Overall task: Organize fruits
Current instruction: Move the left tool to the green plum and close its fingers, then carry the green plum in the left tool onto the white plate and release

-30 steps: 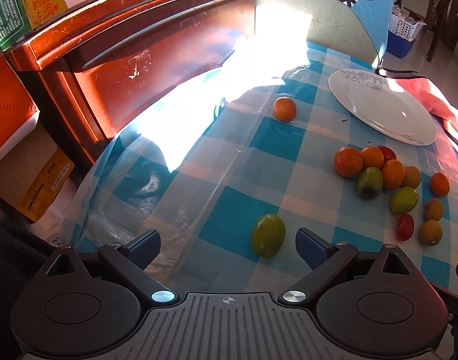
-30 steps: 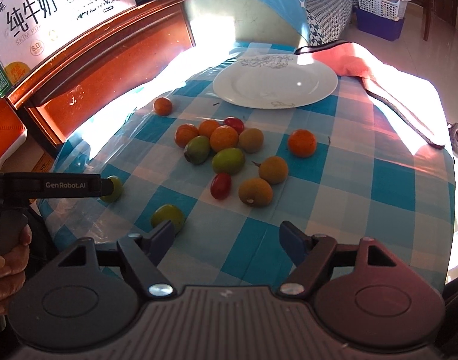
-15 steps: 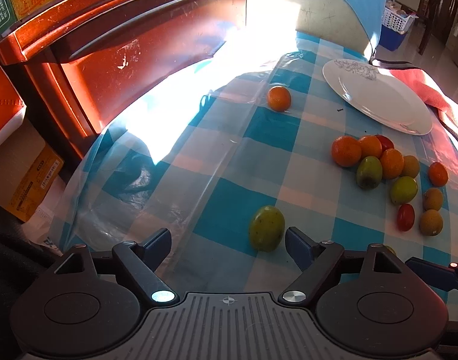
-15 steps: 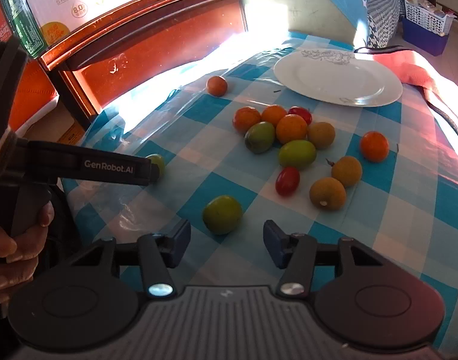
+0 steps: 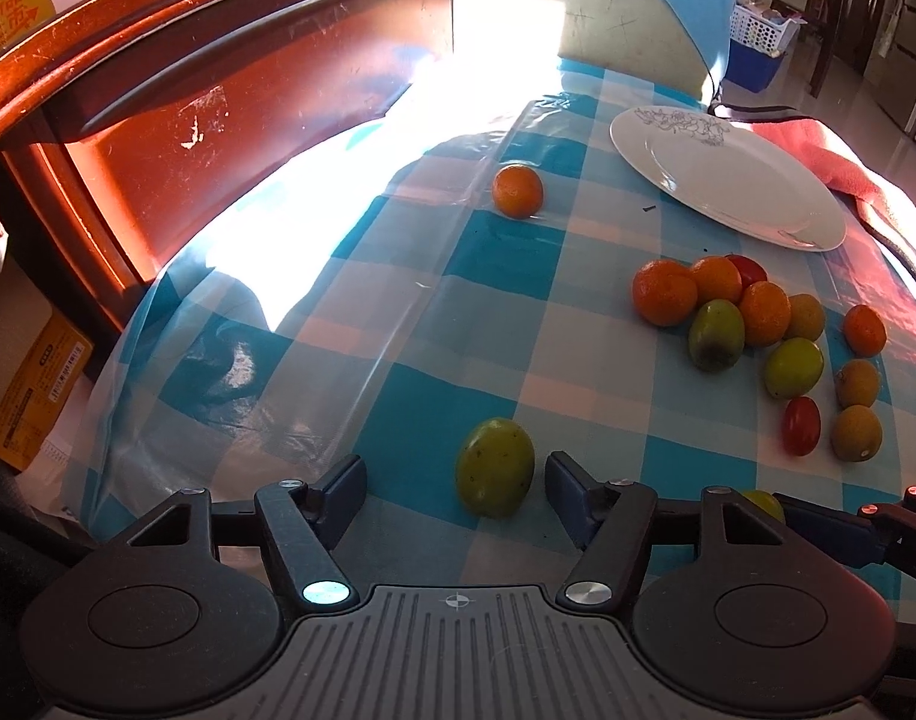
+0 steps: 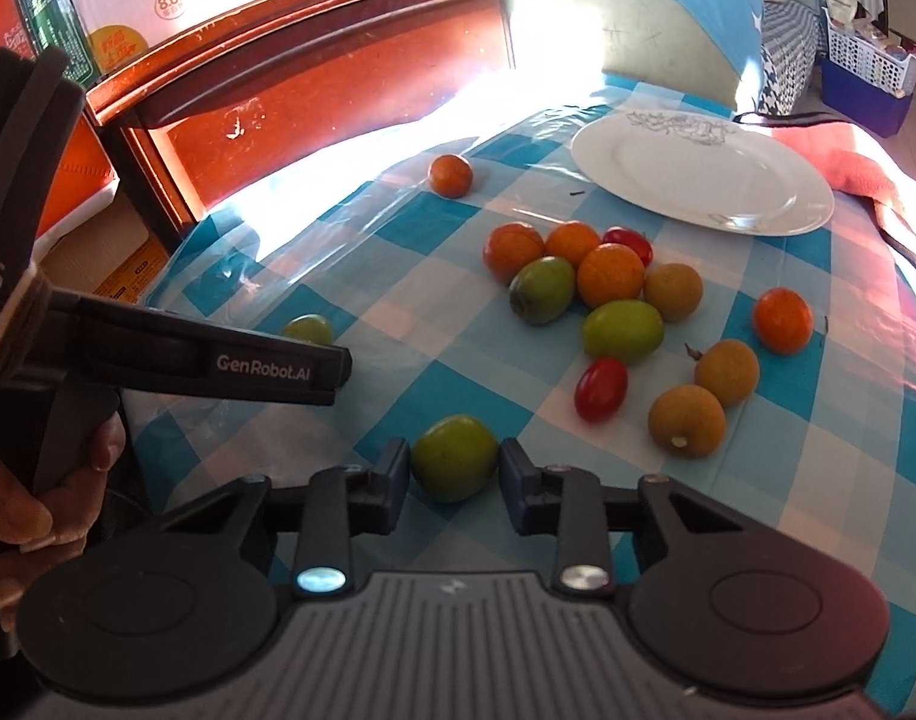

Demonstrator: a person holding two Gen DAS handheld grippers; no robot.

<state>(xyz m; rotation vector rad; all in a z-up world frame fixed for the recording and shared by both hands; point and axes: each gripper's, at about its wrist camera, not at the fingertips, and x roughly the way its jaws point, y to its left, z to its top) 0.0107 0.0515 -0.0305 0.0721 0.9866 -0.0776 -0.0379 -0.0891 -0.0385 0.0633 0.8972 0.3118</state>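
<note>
Left wrist view: the left gripper (image 5: 453,474) is seen low over the blue checked tablecloth (image 5: 506,252), at the edge farthest from the white plate (image 5: 728,180). A speckled green fruit (image 5: 495,467) lies between its fingers, close to the right-hand pad, with a clear gap to the left-hand pad. The jaws have just been closing, but the fruit is not yet pressed, so this gripper is still open around it.

In the right wrist view, the right gripper (image 6: 455,462) is closed onto a smooth green fruit (image 6: 455,465). Its jaws have just been closing, and both pads are seen against the fruit's sides. This fruit also sits on the cloth, well apart from the plate.

The plate is empty. A cluster of orange, green, brown and red fruit (image 6: 608,276) is spread between the plate and the two grippers. A single orange fruit (image 5: 518,190) lies apart from the cluster, beside the plate on its left. The left gripper's handle is held by a hand (image 6: 38,480), visible at the left edge of the right wrist view.
</note>
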